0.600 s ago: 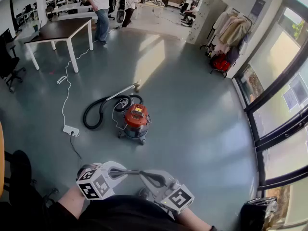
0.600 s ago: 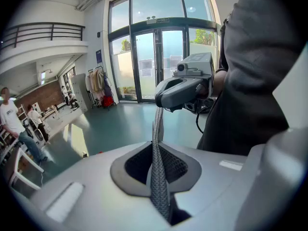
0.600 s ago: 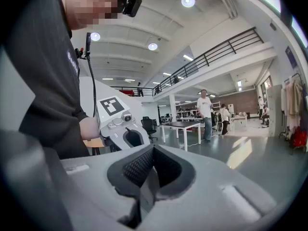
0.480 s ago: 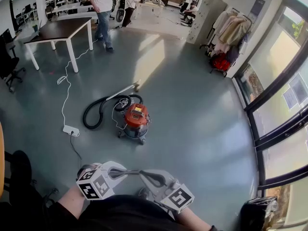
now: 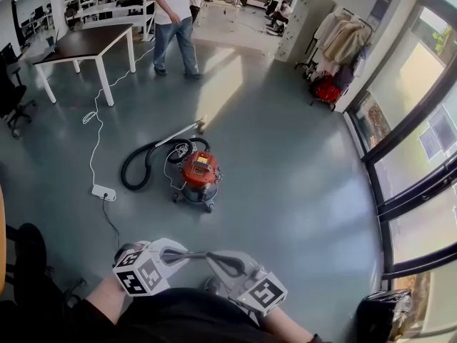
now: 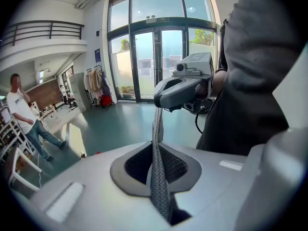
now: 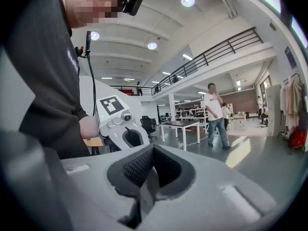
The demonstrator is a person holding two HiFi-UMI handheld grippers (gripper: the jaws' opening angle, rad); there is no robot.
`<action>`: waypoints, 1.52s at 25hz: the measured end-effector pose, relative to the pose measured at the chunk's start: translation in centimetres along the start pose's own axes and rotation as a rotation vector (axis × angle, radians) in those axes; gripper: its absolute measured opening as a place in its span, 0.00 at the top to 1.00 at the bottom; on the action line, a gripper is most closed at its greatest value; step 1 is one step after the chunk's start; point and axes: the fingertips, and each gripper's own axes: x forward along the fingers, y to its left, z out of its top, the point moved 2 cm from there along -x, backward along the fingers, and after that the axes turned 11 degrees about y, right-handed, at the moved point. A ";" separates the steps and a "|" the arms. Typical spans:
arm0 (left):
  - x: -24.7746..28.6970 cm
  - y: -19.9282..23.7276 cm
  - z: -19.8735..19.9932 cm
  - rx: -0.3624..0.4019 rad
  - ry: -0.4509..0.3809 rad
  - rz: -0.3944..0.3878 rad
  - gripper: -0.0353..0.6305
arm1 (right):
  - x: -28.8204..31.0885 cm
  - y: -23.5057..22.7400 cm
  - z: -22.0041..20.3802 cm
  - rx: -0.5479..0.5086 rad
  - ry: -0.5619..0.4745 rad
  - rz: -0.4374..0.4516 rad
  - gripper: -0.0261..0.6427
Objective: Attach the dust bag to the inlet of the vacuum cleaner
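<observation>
Vacuum cleaner (image 5: 199, 174): stood at twelve o'clock, well apart from you.
Left gripper (image 5: 191, 254): your jaws pinched a grey woven strip (image 6: 157, 167).
Right gripper (image 5: 218, 261): your jaws were pressed together.

Background only: grey-green floor (image 5: 300, 177) with a sunlit patch mid-room. Dark-topped table with white legs (image 5: 84, 45) upper left; person in white shirt and jeans (image 5: 175, 20) standing just right of it. White power strip (image 5: 104, 191) on the floor at left, its white cable (image 5: 91, 116) running up toward the table. Black office chair (image 5: 11, 95) at left edge. Coat rack with jackets (image 5: 345, 43) upper right, red bag (image 5: 326, 89) at its foot, pale cabinet (image 5: 298, 27) nearby. Glass wall (image 5: 428, 141) down the right side. Black bag (image 5: 382, 319) bottom right.
</observation>
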 end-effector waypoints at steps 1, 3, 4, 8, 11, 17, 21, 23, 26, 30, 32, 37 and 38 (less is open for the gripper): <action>0.1 0.0 0.1 0.001 0.001 -0.001 0.89 | 0.0 0.1 0.1 0.003 -0.010 0.011 0.97; 0.2 -0.1 0.0 0.002 0.004 -0.003 0.89 | 0.0 0.4 0.2 0.006 -0.027 0.034 0.97; 0.4 -0.2 0.0 0.002 0.006 -0.004 0.89 | 0.0 0.4 0.2 0.003 -0.033 0.039 0.97; 1.2 -0.1 0.7 -0.002 0.014 -0.001 0.89 | -0.8 -0.4 0.1 0.003 -0.053 0.043 0.97; 1.8 0.1 1.7 -0.013 0.019 0.006 0.89 | -1.8 -1.6 -0.2 0.012 -0.055 0.049 0.97; 3.5 -0.2 3.4 -0.041 0.024 0.030 0.89 | -3.9 -3.7 -1.4 0.013 -0.068 0.073 0.97; 4.4 0.1 4.7 -0.060 0.034 0.054 0.89 | -5.3 -5.0 -1.8 0.006 -0.073 0.099 0.97; 4.8 0.2 5.1 -0.068 0.038 0.067 0.89 | -5.9 -5.7 -2.1 0.006 -0.070 0.107 0.97; 5.2 0.5 5.6 -0.077 0.040 0.082 0.89 | -6.5 -6.3 -2.3 -0.004 -0.070 0.113 0.97; 5.7 1.0 6.0 -0.080 0.032 0.077 0.89 | -6.4 -7.2 -2.6 0.000 -0.053 0.112 0.97; 5.7 1.7 6.0 -0.078 0.028 0.073 0.89 | -6.0 -7.7 -2.5 -0.001 -0.044 0.110 0.97; 5.9 4.5 4.9 -0.064 0.015 0.056 0.89 | -3.4 -8.9 -2.1 0.004 -0.015 0.096 0.97; 5.9 5.3 4.6 -0.060 0.010 0.049 0.89 | -2.6 -9.2 -2.0 0.006 -0.008 0.091 0.97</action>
